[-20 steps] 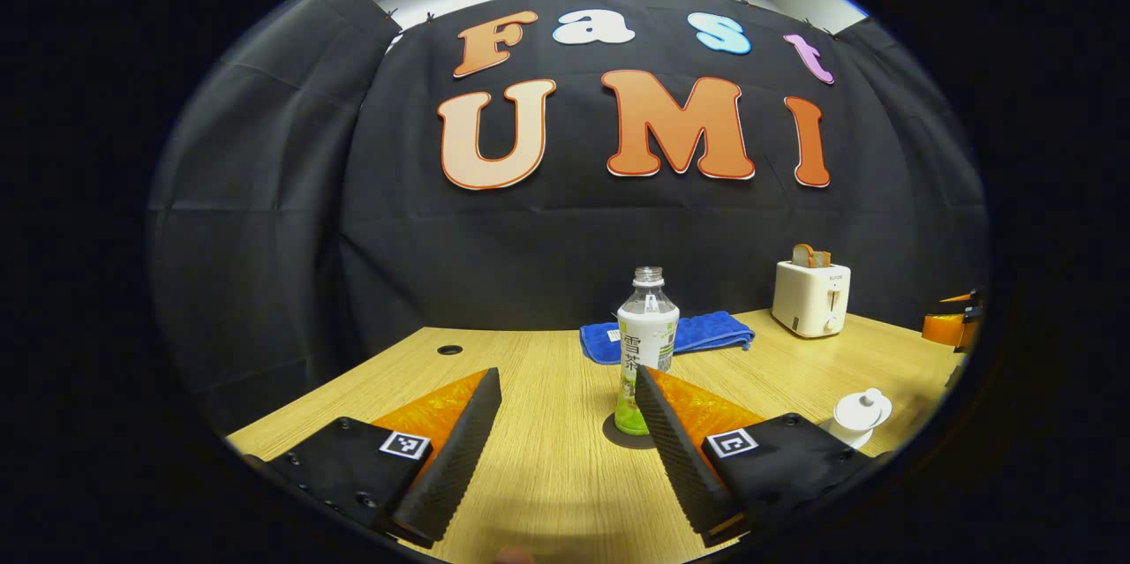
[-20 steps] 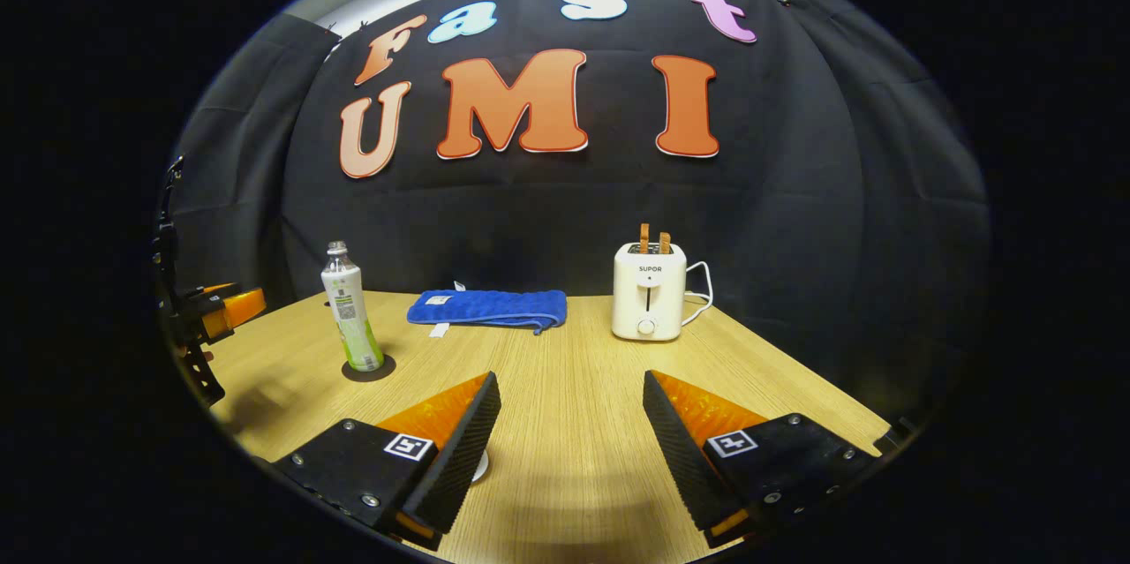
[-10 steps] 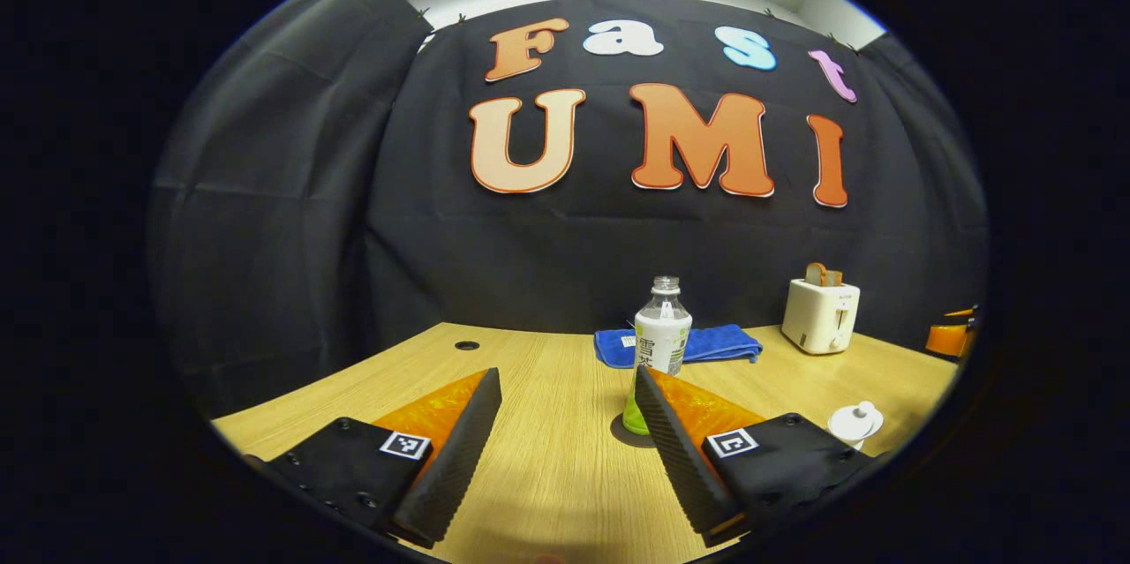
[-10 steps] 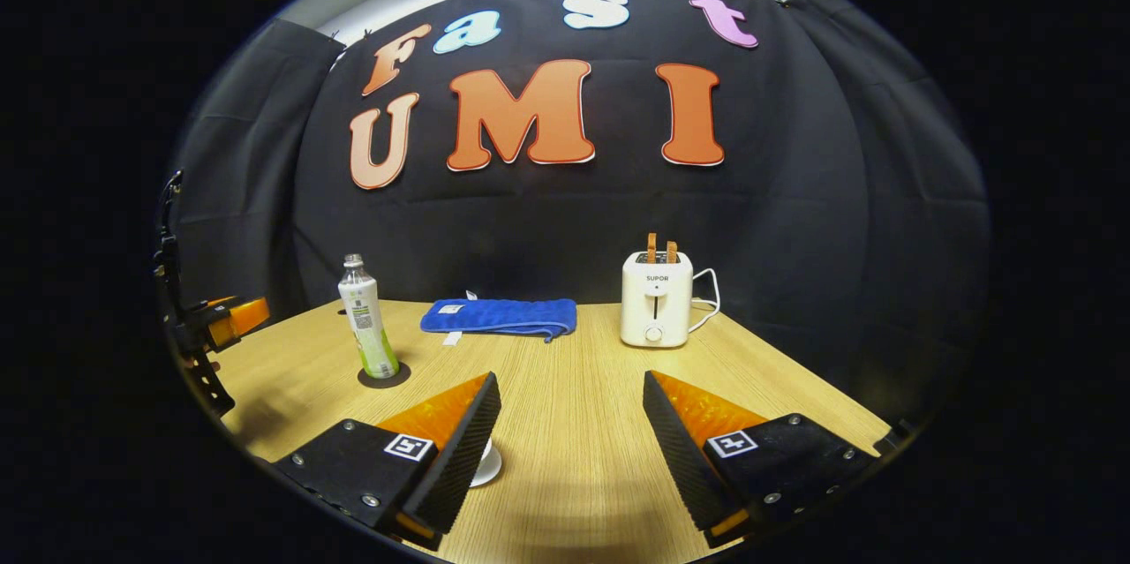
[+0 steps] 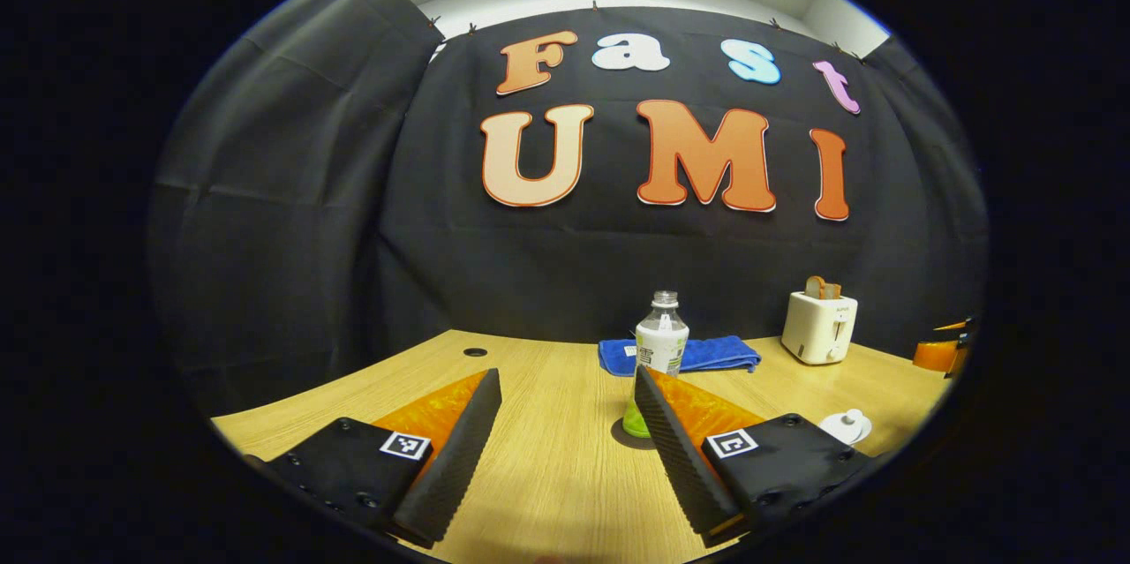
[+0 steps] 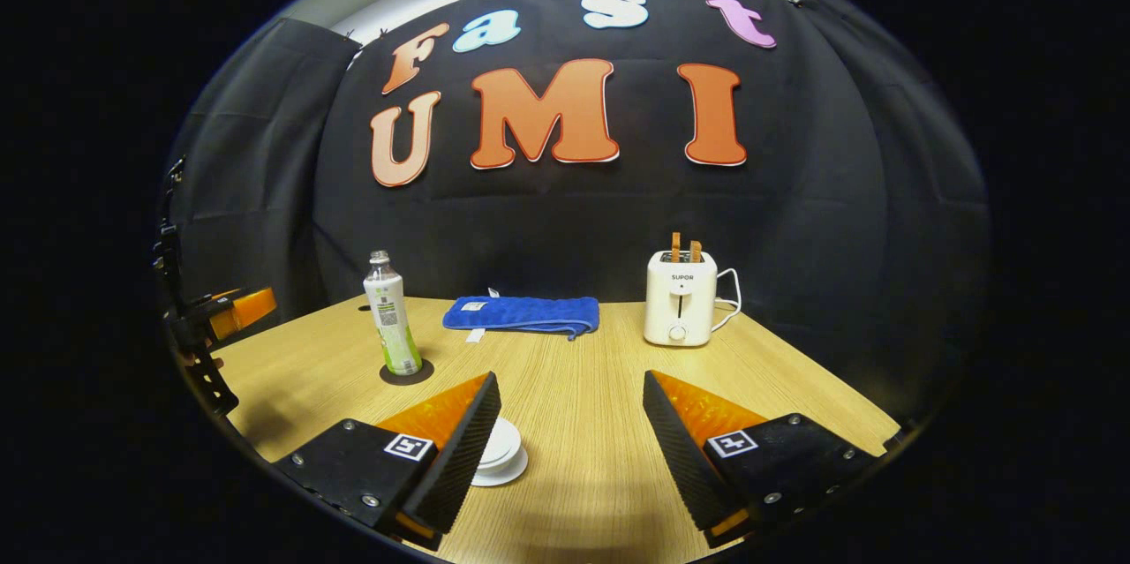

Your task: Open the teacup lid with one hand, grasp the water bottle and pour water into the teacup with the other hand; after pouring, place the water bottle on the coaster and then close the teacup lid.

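The left gripper (image 5: 565,423) hangs low over the pale wood-grain counter (image 5: 547,476) with its two black ribbed fingers spread wide and nothing between them. Past its right finger, the clear plastic water bottle with a white-and-green label (image 5: 660,343) stands upright and uncapped on the round dark coaster (image 5: 623,438), apart from the gripper. The white ceramic teacup with its knobbed lid (image 5: 845,426) sits to the right, lid on, near the counter's front edge. Behind the bottle lies a folded blue towel (image 5: 711,354), and farther right a white toaster holding slices of bread (image 5: 819,326) stands by the black cloth wall.

The right gripper (image 6: 571,423) is likewise spread, holding nothing, above the same counter (image 6: 574,458). The white teacup (image 6: 501,456) peeks out just behind its left finger, lid in place, not touched by either finger. The water bottle (image 6: 391,312) stands on the coaster (image 6: 407,372) well to the left, with the blue towel (image 6: 523,315) and the toaster (image 6: 678,308) farther back. At the far left edge of the right gripper view, an orange-and-black part of the left gripper (image 6: 225,312) is seen.
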### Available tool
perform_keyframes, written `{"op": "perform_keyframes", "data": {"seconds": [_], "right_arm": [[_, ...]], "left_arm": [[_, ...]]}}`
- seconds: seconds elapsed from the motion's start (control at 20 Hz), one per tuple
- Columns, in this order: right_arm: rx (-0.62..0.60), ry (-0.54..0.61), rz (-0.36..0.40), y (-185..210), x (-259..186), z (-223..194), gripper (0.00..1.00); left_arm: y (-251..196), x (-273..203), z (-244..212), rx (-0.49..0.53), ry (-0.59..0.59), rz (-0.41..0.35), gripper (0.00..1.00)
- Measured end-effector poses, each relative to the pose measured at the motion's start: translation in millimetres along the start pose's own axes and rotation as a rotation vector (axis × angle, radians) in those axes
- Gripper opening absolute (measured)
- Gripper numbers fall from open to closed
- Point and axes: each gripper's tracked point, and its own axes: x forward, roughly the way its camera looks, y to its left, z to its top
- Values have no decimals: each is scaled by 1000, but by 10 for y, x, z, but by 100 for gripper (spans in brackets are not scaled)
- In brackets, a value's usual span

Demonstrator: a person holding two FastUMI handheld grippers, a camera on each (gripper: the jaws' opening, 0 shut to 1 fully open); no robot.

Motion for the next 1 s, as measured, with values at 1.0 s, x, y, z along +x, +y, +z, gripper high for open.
{"op": "perform_keyframes", "data": {"seconds": [1.0], "right_arm": [[27, -31, -32, -146, -72, 104, 97]], "left_arm": [[-117, -57, 18, -33, -2, -41, 95]]}}
